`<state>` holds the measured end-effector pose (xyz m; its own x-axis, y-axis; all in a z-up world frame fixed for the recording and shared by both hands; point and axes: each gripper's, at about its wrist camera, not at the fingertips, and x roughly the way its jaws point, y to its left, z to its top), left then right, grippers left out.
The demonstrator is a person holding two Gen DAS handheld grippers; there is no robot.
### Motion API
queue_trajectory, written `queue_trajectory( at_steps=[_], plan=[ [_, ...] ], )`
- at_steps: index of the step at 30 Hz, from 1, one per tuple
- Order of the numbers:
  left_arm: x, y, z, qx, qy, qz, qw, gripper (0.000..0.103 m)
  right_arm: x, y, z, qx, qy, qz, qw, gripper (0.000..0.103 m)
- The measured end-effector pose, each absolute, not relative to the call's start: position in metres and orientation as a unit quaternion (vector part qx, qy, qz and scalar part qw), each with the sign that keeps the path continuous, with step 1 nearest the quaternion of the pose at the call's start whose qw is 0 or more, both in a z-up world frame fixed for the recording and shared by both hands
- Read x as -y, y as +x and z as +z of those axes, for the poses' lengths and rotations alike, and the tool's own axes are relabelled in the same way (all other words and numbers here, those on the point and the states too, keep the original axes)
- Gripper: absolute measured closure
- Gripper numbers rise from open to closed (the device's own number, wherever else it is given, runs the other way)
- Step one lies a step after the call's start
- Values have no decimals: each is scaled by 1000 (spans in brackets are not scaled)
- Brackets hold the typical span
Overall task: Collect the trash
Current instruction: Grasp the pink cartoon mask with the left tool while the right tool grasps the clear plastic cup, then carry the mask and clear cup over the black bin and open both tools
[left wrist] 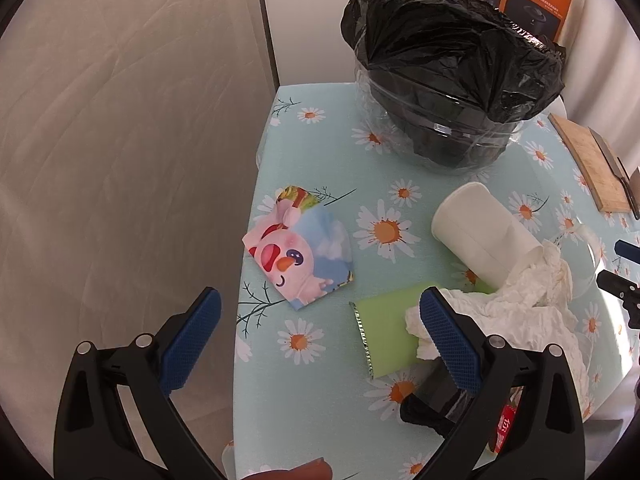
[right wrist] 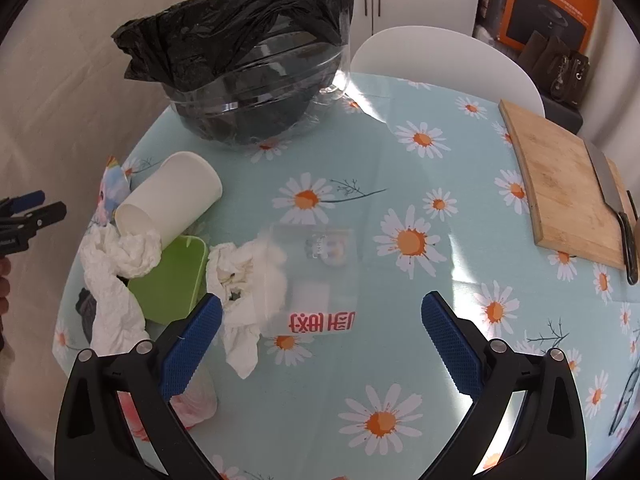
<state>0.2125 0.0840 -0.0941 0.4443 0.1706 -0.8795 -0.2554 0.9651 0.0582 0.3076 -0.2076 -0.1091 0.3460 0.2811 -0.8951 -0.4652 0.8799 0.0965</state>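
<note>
A clear bin lined with a black bag (left wrist: 452, 80) stands at the table's far side; it also shows in the right wrist view (right wrist: 248, 80). Trash lies in front of it: a cartoon wrapper (left wrist: 300, 256), a white paper cup (left wrist: 476, 232) on its side (right wrist: 168, 200), a green packet (left wrist: 384, 332) (right wrist: 172, 280), crumpled tissues (left wrist: 520, 308) (right wrist: 240, 276) and a clear plastic wrapper with red print (right wrist: 316, 280). My left gripper (left wrist: 320, 340) is open above the wrapper and green packet. My right gripper (right wrist: 320, 340) is open above the clear wrapper.
The round table has a daisy-print cloth (right wrist: 400, 360). A wooden cutting board (right wrist: 568, 192) with a cleaver (right wrist: 616, 208) lies at the right. A white chair (right wrist: 440, 56) stands behind the table. An orange box (right wrist: 548, 4) sits at the back right.
</note>
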Motion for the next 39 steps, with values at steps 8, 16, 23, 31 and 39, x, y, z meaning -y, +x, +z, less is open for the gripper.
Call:
queue_trajectory(
  at_steps=[8,16,23,31,39],
  plan=[
    [-113,256,-139,-547,-33,131,826,6,205,334,-129,-563,-72,210,796,8],
    [-112,282,-170,-573,-22,103,813,6,202,341,-139,-583,-52,223,779,40],
    [-115,289,-186,-574,-35,95,813,4,202,333,-147,-590,-42,241,770,51],
    [-123,289,-191,-568,-46,75,818,4,206,328,-144,-592,-47,220,774,51],
    [-123,295,-183,-596,-60,79,797,25,221,324,-124,-566,-39,205,797,51]
  ],
)
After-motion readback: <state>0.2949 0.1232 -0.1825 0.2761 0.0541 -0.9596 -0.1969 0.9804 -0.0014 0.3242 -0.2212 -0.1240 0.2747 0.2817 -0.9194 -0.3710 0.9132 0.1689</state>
